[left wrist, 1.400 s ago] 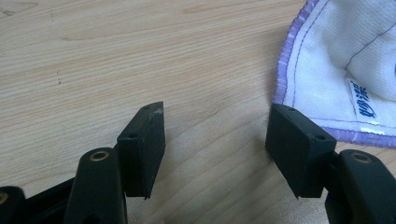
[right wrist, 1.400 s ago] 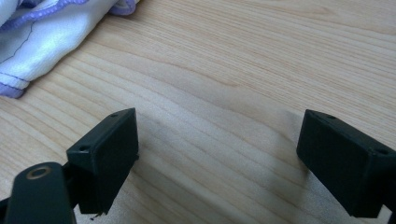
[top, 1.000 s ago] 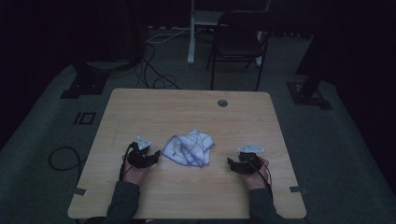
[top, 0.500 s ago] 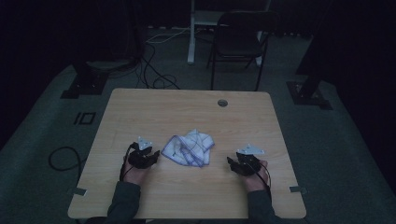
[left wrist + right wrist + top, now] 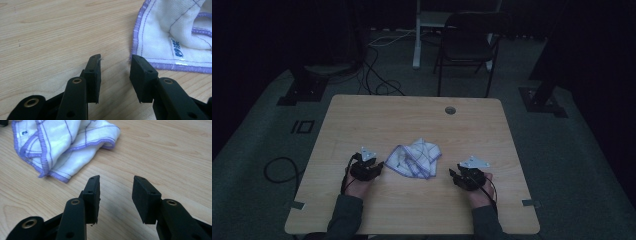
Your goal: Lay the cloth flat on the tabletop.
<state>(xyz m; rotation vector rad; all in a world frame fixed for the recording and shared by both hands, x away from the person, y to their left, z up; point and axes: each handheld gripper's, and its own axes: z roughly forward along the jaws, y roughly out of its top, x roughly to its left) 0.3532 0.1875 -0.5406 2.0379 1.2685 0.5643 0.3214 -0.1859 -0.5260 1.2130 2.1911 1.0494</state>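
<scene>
Both grippers' fingers have just narrowed, still open and empty, near blue-labelled cloth (image 5: 172, 32).

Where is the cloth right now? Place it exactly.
In the high view the cloth lies crumpled near the table's middle, between the left tongs and right tongs, touching neither.

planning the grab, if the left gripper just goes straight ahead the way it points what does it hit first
Most likely the purple-stitched edge of the cloth. The left gripper has open jaws with only bare table between them, and its right-hand jaw lines up with that hem. Depth is hard to judge.
</scene>
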